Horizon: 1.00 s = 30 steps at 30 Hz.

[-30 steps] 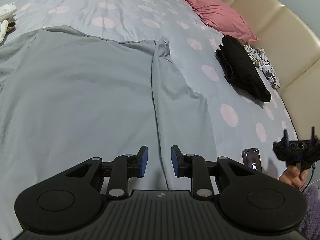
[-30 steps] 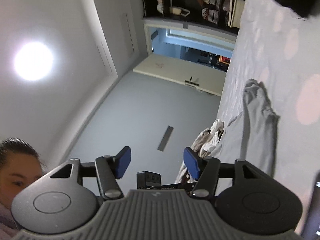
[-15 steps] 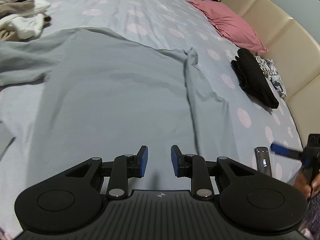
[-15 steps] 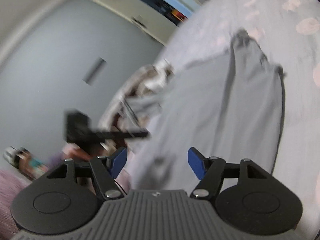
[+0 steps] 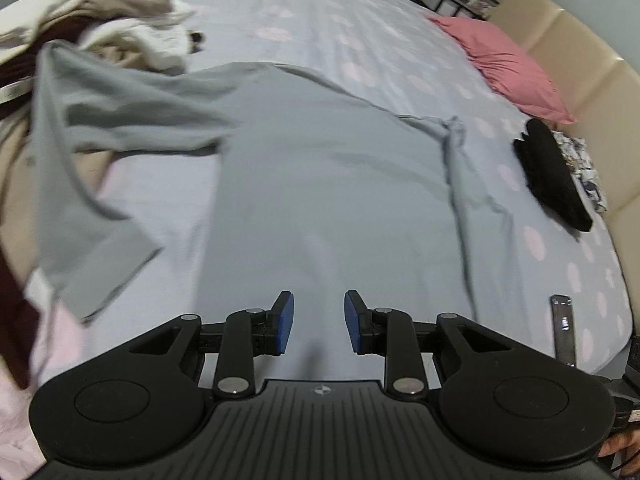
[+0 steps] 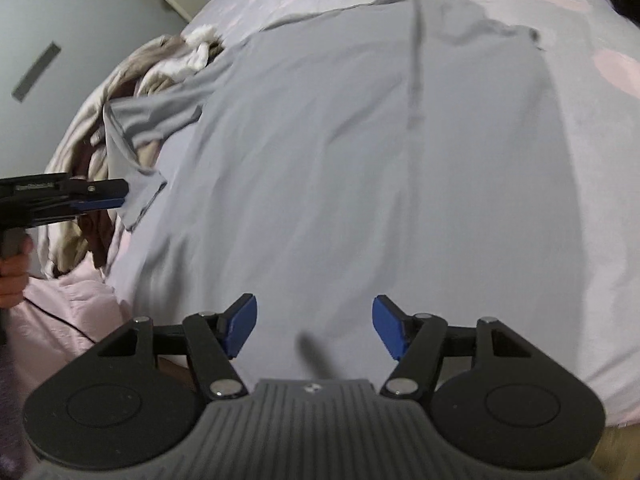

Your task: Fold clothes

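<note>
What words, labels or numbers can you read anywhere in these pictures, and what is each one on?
Nothing can be read for certain.
White lettering on the left gripper, on its black side bar: too small and blurred.
Lit screen of the phone on the bed: too small.
Small emblem on the right gripper: a mark, no letters.

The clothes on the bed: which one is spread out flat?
The grey shirt, lying open across the dotted bed sheet. The black garment near the headboard is folded, and the beige and white clothes sit bunched in a heap.
</note>
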### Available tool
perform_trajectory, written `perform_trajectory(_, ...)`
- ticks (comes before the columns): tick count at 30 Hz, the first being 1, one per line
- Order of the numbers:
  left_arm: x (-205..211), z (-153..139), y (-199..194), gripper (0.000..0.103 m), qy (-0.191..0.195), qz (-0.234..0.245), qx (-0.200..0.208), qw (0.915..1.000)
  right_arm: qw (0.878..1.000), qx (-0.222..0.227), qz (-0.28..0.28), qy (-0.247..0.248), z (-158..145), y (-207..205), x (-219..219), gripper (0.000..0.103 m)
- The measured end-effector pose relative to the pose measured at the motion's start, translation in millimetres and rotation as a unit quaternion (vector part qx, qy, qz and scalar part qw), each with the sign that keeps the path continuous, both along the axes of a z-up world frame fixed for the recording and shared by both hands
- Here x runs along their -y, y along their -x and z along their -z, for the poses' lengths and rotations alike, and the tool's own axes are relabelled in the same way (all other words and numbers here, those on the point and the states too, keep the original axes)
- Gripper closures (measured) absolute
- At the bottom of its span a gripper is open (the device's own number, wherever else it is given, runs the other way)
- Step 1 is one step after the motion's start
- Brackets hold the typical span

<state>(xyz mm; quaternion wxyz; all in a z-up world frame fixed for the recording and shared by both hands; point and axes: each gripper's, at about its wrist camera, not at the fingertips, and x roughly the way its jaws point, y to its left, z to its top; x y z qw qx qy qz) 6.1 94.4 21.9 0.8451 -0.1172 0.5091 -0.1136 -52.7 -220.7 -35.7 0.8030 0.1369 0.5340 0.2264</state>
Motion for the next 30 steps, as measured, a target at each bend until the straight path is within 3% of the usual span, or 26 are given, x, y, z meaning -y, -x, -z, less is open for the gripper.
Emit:
perform_trajectory(7,-56.4,-4.4,12.2,0.077,-0.015,-0.055,-0.008,0.9983,0.999,0.018,-0.028,0.003,-12.0,-15.2,-39.4,0.035)
perform_trajectory(10,-77.9,-9.7,11.9,0.075,-0.029,-0.073,-0.002,0.9969,0.997,0.049,-0.028,-0.058,-19.6,-23.7,-35.1,0.035)
perform_trajectory(13,-96.7,-15.3,10.1,0.071,-0.046,-0.087,0.011,0.9951,0.987,0.086,-0.01,-0.135,-27.8,-33.0,-14.7,0.035)
perform_trajectory(19,-111.2,-13.7,2.3,0.07,-0.027,-0.094,0.035,0.9945,0.956,0.138,0.056,-0.253,-33.3,-47.0,58.8,0.034)
perform_trajectory(23,-107.8,-4.3,-14.6,0.07,-0.035,-0.094,0.029,0.9945,0.941,0.164,0.102,-0.277,-38.6,-44.7,112.9,0.034)
perform_trajectory(25,-98.2,2.9,-21.1,0.07,-0.044,-0.078,0.018,0.9958,0.941,0.166,0.12,-0.27,-38.8,-43.2,127.7,0.033)
perform_trajectory(30,-72.6,20.2,-33.2,0.068,-0.069,-0.034,-0.007,0.997,0.939,0.161,0.12,-0.28,-28.6,-46.2,124.0,0.033)
